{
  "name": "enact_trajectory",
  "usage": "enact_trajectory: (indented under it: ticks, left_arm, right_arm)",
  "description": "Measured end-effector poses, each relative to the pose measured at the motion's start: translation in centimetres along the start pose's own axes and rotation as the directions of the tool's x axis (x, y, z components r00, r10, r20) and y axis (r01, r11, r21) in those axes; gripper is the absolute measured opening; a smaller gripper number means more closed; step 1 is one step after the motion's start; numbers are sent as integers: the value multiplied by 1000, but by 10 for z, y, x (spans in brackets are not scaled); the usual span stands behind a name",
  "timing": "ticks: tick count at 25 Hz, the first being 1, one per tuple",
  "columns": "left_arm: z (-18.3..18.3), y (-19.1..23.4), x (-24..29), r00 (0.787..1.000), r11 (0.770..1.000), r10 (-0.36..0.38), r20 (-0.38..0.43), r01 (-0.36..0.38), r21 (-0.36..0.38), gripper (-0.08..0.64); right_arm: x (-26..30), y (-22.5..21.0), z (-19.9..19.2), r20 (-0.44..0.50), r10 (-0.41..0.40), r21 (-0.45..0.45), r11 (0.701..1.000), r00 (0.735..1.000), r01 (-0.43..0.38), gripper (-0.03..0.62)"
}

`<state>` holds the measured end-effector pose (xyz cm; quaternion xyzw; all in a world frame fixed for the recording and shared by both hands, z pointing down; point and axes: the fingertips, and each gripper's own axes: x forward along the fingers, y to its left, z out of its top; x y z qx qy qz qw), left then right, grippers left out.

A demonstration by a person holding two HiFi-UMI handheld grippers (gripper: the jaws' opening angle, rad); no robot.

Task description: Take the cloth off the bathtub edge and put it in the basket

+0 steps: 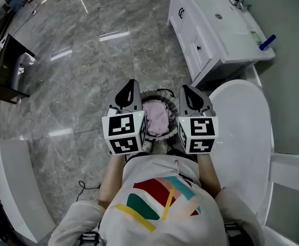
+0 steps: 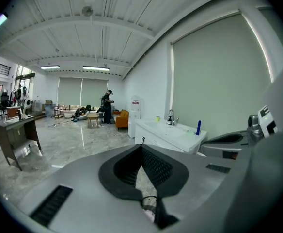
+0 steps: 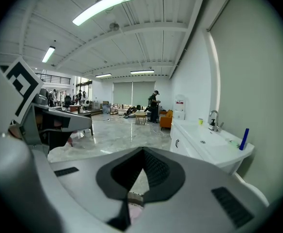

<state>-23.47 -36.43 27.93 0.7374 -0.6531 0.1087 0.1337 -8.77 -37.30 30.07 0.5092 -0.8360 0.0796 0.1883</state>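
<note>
head view: looking steeply down on a left gripper [image 1: 130,86] and a right gripper [image 1: 186,90], held side by side over a basket [image 1: 159,91] on the grey floor [image 1: 88,60]. pink cloth [image 1: 158,119] bunched inside the basket, showing in the gap between the two grippers, gripped by neither. white bathtub [image 1: 241,137] just to the right, with no cloth on its visible edge. white sink cabinet [image 1: 211,35] beyond it, with a blue thing [image 1: 267,42] near the cabinet's corner. dark table [image 1: 11,65] far off to the left.

left gripper view: jaws pressed together at the tips [image 2: 142,145], with nothing between them. a sliver of the basket [image 2: 149,204] down in the gap below. sink cabinet [image 2: 168,136] ahead, right gripper [image 2: 262,123] at the right edge.

right gripper view: jaws likewise closed tip to tip [image 3: 142,150] and empty. a bit of pink cloth [image 3: 134,212] low under them, in the basket. left gripper [image 3: 39,115] at the left, sink cabinet [image 3: 207,147] to the right.
</note>
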Motion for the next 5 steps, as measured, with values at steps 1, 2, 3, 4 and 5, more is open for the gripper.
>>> enact_trajectory:
  ticks: [1,2,3,4,5]
  left_arm:
    - [1,1,0,1000,1000,3,0,-3,-1,17]
    - [0,2,0,1000,1000,5,-1,-5,-1,17]
    - [0,2,-1,1000,1000,8,-3,-8,0,17]
    - [-2,2,-1,1000,1000,10,-6,-10,0,17]
    - [-3,3,-2,1000,1000,13,-9,-13,1,17]
  right_arm:
    - [0,-1,1,2,-1,0,1000,1000,1,12]
    - [0,-1,1,3,-3,1,1000,1000,3,12]
    - [-1,-1,0,3,-4,2,1000,1000,4,11]
    - [-1,-2,-1,2,-4,2,1000,1000,4,12]
    - [-2,-2,-2,0,-5,3,1000,1000,5,12]
